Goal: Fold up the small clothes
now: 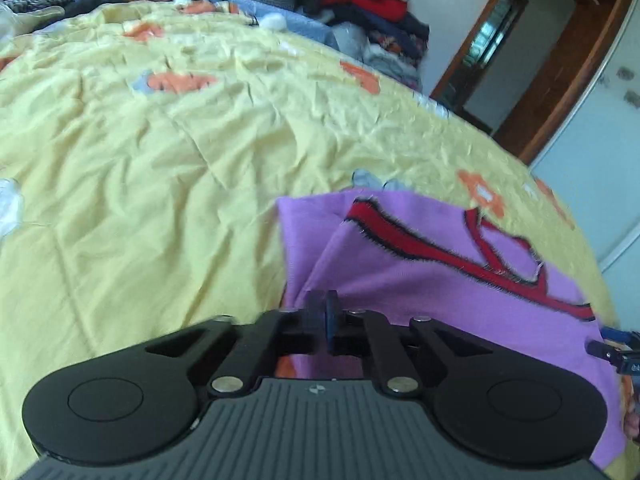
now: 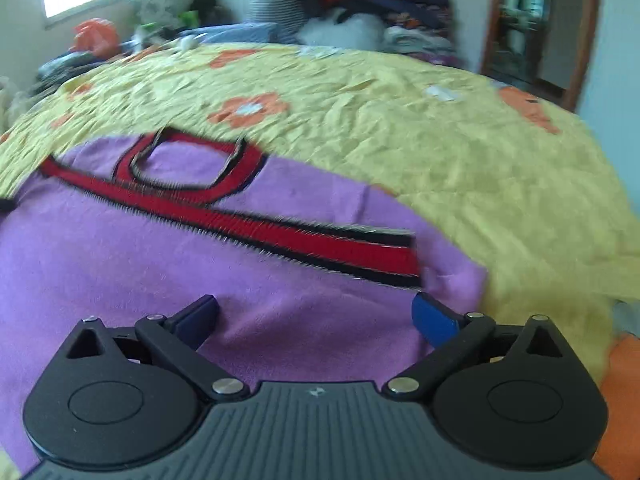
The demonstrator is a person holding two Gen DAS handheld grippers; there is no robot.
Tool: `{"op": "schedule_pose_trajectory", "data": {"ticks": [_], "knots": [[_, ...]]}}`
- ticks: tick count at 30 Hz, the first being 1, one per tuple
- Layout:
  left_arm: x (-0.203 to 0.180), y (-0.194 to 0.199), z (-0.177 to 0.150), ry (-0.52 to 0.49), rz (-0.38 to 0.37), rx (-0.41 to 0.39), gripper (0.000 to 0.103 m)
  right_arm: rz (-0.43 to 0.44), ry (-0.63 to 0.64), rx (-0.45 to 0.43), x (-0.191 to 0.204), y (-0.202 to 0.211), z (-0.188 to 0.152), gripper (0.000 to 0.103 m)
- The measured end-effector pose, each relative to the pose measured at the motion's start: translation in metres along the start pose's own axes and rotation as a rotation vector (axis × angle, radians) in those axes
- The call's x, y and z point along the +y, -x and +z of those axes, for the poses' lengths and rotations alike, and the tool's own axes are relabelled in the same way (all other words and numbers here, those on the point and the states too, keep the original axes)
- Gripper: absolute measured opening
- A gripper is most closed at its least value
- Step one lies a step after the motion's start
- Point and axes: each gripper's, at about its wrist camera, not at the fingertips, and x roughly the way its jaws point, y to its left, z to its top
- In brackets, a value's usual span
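Holding my left gripper over the near left edge of the purple top, I see its jaws nearly together, though I cannot tell whether cloth is pinched between them. My right gripper hangs spread wide above the garment's right side, gripping nothing. The top lies flat on the yellow bedspread. If I lift on a shallow pinch, the soft fabric could slip free and bunch, spoiling the fold.
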Motion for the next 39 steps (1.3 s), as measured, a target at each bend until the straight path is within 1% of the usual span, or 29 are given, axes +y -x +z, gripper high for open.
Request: {"op": "schedule_pose_trajectory", "data": {"ticks": [1, 3, 5, 7, 9, 11, 12, 13, 14, 15, 16, 17, 18, 19, 20, 23, 24, 25, 26, 28, 29, 30, 32, 33, 35, 36, 37, 38, 39], "knots": [[-0.009, 0.011, -0.004, -0.032, 0.002, -0.027, 0.051, 0.044, -0.026, -0.023, 0.004, 0.015, -0.004, 0.103], [-0.029, 0.027, -0.014, -0.083, -0.084, -0.063, 0.058, 0.135, -0.036, -0.038, 0.019, 0.033, -0.012, 0.103], [-0.052, 0.028, -0.019, -0.136, -0.125, -0.069, 0.065, 0.103, -0.027, -0.061, 0.038, 0.04, -0.021, 0.103], [-0.074, 0.014, -0.016, -0.183, -0.115, -0.077, 0.079, 0.095, -0.031, -0.088, 0.052, 0.031, -0.02, 0.103], [-0.082, -0.016, -0.009, -0.174, -0.092, -0.045, 0.079, 0.069, -0.05, -0.089, 0.058, 0.009, -0.01, 0.103], [-0.079, -0.047, -0.001, -0.137, -0.032, -0.007, 0.078, 0.004, -0.061, -0.054, 0.058, -0.02, 0.001, 0.103], [-0.075, -0.058, 0.0, -0.134, -0.004, -0.005, 0.079, -0.036, -0.044, -0.037, 0.058, -0.031, 0.003, 0.103], [-0.072, -0.061, -0.002, -0.151, 0.015, -0.043, 0.079, -0.063, -0.023, -0.005, 0.052, -0.044, 0.001, 0.103], [-0.07, -0.062, -0.002, -0.166, 0.021, -0.049, 0.079, -0.04, -0.051, -0.026, 0.041, -0.043, -0.001, 0.103], [-0.07, -0.06, -0.004, -0.19, 0.028, -0.056, 0.08, -0.066, -0.096, -0.029, 0.03, -0.042, 0.0, 0.103], [-0.068, -0.059, -0.007, -0.223, 0.061, -0.076, 0.08, -0.153, -0.105, -0.017, 0.021, -0.042, -0.003, 0.103], [-0.064, -0.059, -0.012, -0.265, 0.091, -0.096, 0.081, -0.149, -0.169, -0.03, 0.006, -0.038, -0.007, 0.103], [-0.058, -0.056, -0.011, -0.242, 0.068, -0.1, 0.08, -0.158, -0.223, -0.042, -0.005, -0.034, -0.01, 0.103], [-0.051, -0.054, -0.009, -0.204, 0.045, -0.106, 0.08, -0.154, -0.209, -0.037, -0.007, -0.034, -0.01, 0.103], [-0.051, -0.054, -0.008, -0.21, 0.051, -0.103, 0.08, -0.181, -0.153, -0.018, 0.0, -0.037, -0.009, 0.103], [-0.061, -0.049, -0.001, -0.228, 0.112, -0.069, 0.079, -0.192, -0.16, -0.018, 0.003, -0.032, -0.008, 0.103], [-0.063, -0.039, -0.002, -0.216, 0.101, -0.07, 0.077, -0.208, -0.149, -0.012, 0.008, -0.023, -0.01, 0.103], [-0.065, -0.025, -0.004, -0.207, 0.071, -0.084, 0.08, -0.233, -0.13, -0.016, 0.016, -0.01, -0.012, 0.103], [-0.067, -0.011, -0.009, -0.202, 0.033, -0.095, 0.082, -0.227, -0.119, -0.028, 0.023, 0.005, -0.015, 0.103], [-0.077, 0.013, -0.025, -0.23, -0.027, -0.096, 0.085, -0.139, -0.141, -0.045, 0.037, 0.032, -0.027, 0.103], [-0.082, 0.022, -0.036, -0.254, -0.033, -0.099, 0.086, -0.082, -0.153, -0.043, 0.044, 0.04, -0.036, 0.103], [-0.085, 0.031, -0.047, -0.259, -0.034, -0.099, 0.087, -0.051, -0.169, -0.04, 0.052, 0.046, -0.043, 0.103], [-0.084, 0.041, -0.069, -0.225, -0.07, -0.075, 0.088, -0.048, -0.199, -0.069, 0.067, 0.057, -0.062, 0.103], [-0.082, 0.043, -0.08, -0.215, -0.069, -0.063, 0.088, -0.05, -0.198, -0.07, 0.074, 0.06, -0.069, 0.103], [-0.079, 0.041, -0.1, -0.229, -0.023, -0.035, 0.088, -0.04, -0.156, 0.004, 0.082, 0.054, -0.078, 0.103], [-0.074, 0.039, -0.109, -0.235, -0.007, -0.022, 0.088, -0.06, -0.118, 0.034, 0.084, 0.05, -0.083, 0.103], [-0.071, 0.042, -0.117, -0.256, -0.004, -0.058, 0.089, -0.099, -0.06, 0.016, 0.087, 0.052, -0.088, 0.103], [-0.07, 0.044, -0.12, -0.279, 0.008, -0.062, 0.089, -0.121, -0.036, 0.01, 0.086, 0.052, -0.092, 0.103], [-0.07, 0.045, -0.122, -0.307, 0.039, -0.064, 0.089, -0.11, -0.052, 0.008, 0.079, 0.057, -0.096, 0.103]]}}
